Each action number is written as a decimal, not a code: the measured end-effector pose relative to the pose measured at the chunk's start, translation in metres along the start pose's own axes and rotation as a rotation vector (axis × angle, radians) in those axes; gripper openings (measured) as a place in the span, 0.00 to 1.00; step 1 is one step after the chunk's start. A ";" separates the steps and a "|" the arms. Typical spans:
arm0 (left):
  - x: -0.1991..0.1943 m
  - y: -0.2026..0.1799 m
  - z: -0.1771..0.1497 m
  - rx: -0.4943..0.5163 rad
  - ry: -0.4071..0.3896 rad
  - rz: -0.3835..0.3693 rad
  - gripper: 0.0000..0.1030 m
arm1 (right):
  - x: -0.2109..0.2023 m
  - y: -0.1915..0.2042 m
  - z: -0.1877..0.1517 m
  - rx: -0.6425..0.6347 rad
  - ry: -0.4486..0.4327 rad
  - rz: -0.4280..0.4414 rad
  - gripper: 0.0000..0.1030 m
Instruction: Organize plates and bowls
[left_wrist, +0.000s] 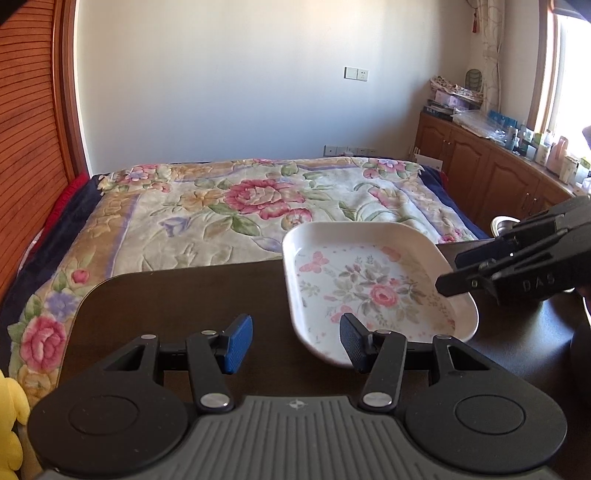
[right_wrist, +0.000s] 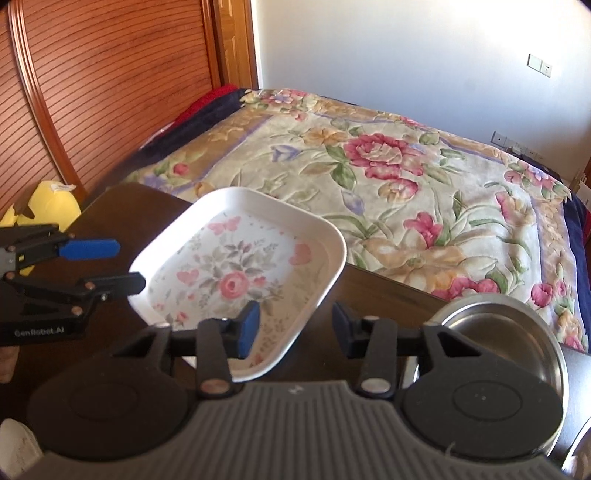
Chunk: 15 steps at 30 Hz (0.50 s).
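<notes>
White floral plate (left_wrist: 373, 284) lay on table (left_wrist: 192, 295) | steel bowl (right_wrist: 498, 332) right of plate | left hand-held gripper (left_wrist: 295, 343) open, empty | right hand-held gripper (right_wrist: 295, 328) open astride plate rim

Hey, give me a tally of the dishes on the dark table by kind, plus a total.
Floral plates: 1, the white square floral plate near the table's far edge.
Metal bowls: 1, the steel bowl to its right.
Total: 2 dishes in clear view on the dark table. A pale rim at the right wrist view's bottom right corner is too cut off to count.

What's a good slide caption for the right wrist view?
Both grippers flank the floral plate on the dark table, steel bowl alongside.
</notes>
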<state>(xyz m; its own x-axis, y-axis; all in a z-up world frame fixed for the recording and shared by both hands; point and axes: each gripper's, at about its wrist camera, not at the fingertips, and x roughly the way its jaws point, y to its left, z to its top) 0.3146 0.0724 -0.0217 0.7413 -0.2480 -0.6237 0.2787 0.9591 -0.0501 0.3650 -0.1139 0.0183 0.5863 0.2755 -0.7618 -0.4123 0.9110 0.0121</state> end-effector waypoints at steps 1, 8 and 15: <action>0.002 0.000 0.001 -0.002 0.002 -0.006 0.52 | 0.001 0.000 0.000 -0.005 0.005 -0.001 0.41; 0.014 -0.006 0.007 -0.016 0.018 -0.028 0.39 | 0.011 -0.005 0.003 -0.014 0.052 0.005 0.31; 0.023 -0.007 0.005 -0.006 0.037 -0.015 0.28 | 0.014 -0.011 0.002 0.014 0.069 0.046 0.22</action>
<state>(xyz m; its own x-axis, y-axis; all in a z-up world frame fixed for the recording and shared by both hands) 0.3327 0.0595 -0.0317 0.7137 -0.2573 -0.6515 0.2856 0.9562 -0.0647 0.3795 -0.1194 0.0090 0.5171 0.2961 -0.8031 -0.4276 0.9021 0.0572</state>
